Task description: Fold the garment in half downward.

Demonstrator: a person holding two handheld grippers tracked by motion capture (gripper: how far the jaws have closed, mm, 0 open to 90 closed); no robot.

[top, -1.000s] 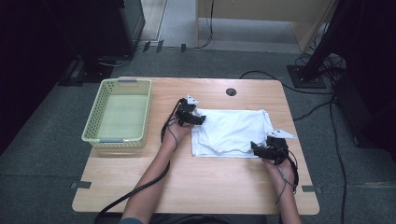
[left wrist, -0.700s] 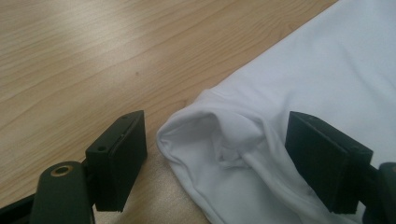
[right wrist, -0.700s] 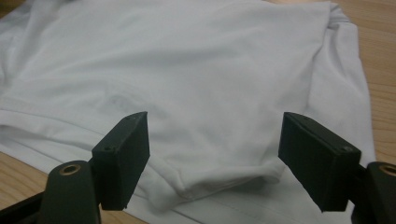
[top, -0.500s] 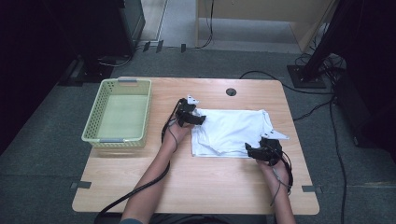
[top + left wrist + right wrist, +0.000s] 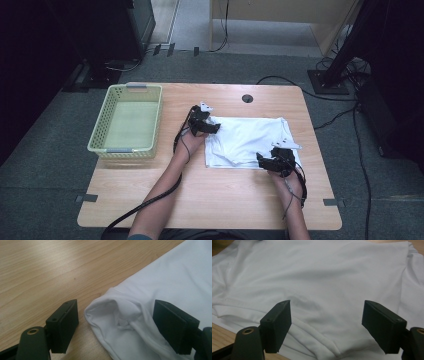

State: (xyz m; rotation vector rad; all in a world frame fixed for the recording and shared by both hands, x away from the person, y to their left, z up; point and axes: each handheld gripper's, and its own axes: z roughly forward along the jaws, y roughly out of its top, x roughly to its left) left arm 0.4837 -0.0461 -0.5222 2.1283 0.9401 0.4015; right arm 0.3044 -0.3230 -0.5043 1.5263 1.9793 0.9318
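Observation:
A white garment (image 5: 250, 137) lies partly folded on the wooden table (image 5: 210, 200), right of centre. My left gripper (image 5: 212, 128) rests at the garment's far left corner. In the left gripper view, a bunched corner of the white garment (image 5: 117, 315) sits between the open jaws of the left gripper (image 5: 116, 308), and the pads stand apart from it. My right gripper (image 5: 263, 160) is at the garment's near edge. In the right gripper view, the right gripper (image 5: 327, 307) is open low over the white garment (image 5: 324, 272), with folded layers between its jaws.
A pale green basket (image 5: 100, 125) stands at the table's left side with nothing in it. A round cable hole (image 5: 247, 98) is near the far edge. Cables trail from both hands toward the near edge. Dark equipment and cables lie on the floor beyond.
My right gripper has slid left along the garment's near edge. The left gripper has stayed at the far left corner.

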